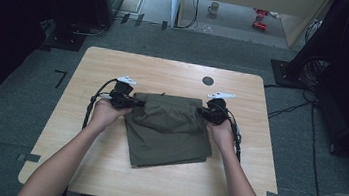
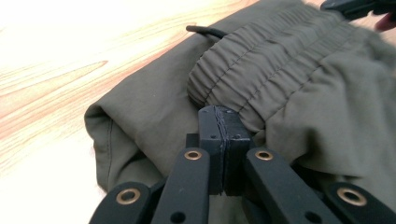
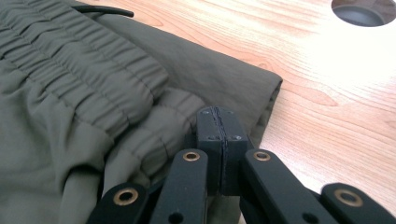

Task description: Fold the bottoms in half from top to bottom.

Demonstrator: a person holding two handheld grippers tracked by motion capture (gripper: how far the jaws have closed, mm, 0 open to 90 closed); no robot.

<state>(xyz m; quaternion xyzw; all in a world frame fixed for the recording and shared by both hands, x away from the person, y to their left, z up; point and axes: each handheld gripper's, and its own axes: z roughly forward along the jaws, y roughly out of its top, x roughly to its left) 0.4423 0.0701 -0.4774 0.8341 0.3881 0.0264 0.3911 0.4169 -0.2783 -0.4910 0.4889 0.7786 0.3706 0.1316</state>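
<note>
- We are working at a pale wooden table, holding a gripper in each hand over a folded pair of olive-green trousers lying near the middle of it, a little toward the far edge.
- We are bringing the left gripper in at the left end of the elastic waistband, and the left gripper view is showing its jaws pressed flat together just at the fabric's edge; whether a fold of cloth is pinched between them we cannot tell.
- We are setting the right gripper at the opposite end of the waistband, its jaws likewise clenched tight against the gathered cloth; here too a pinch of fabric is likely, but the pads are hiding it.
- We are taking the garment at both ends of its waist at once, presumably so that it lifts or folds evenly rather than sagging to one side.
- The black drawstring is poking out from the far side of the waistband, clear of both grippers.
- The dark round cable hole in the table is lying beyond the trousers, well apart from them, leaving the near half of the tabletop free for the next fold.
</note>
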